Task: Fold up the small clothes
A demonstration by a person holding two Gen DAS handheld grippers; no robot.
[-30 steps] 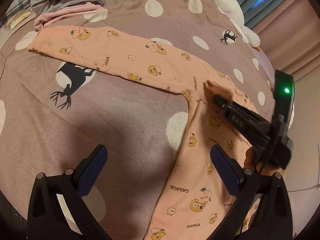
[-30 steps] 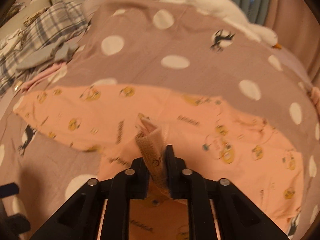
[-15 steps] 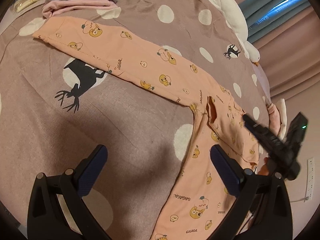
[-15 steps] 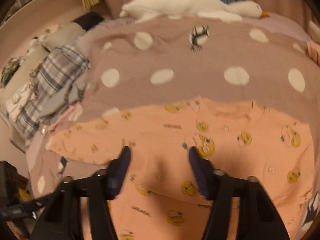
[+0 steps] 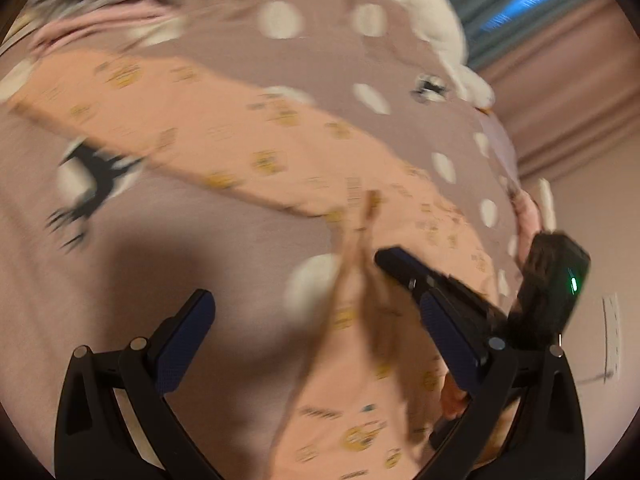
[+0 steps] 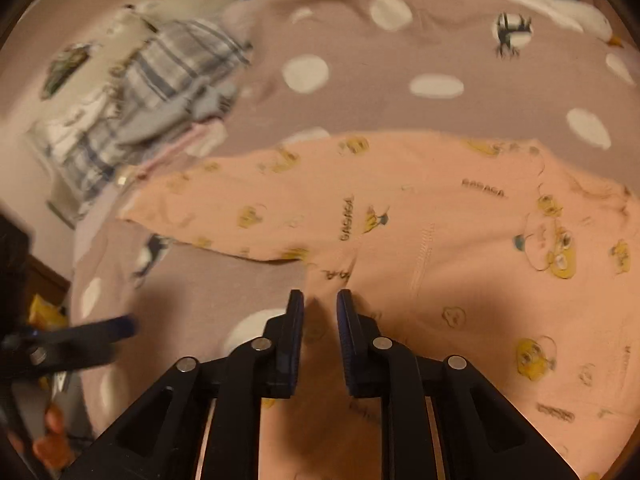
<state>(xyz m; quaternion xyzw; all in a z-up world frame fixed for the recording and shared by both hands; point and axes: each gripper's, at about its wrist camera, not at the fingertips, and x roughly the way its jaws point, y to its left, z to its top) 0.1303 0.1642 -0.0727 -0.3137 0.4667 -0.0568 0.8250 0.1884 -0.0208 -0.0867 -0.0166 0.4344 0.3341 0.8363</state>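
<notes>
The left gripper (image 5: 316,320) stands wide apart with nothing between its pads, low over the bed. A raised fold of the peach pyjama (image 6: 460,240) rises between those pads without touching either, blurred. The right gripper (image 6: 320,320) is nearly closed, a narrow gap left between its pads; cloth lies right at the tips, but I cannot tell whether it is pinched. In the left wrist view it reaches in from the right and partly blocks the garment's body.

The pyjama lies spread on the mauve bedspread (image 6: 360,112) with white dots and deer prints, one long part stretching away to the left. "GAGAGA" is printed on it among yellow cartoon faces.

Farther off sits a heap of plaid and grey clothes (image 6: 160,92), then a white plush goose (image 5: 440,32) along the far edge, with curtains (image 5: 560,60) behind.
</notes>
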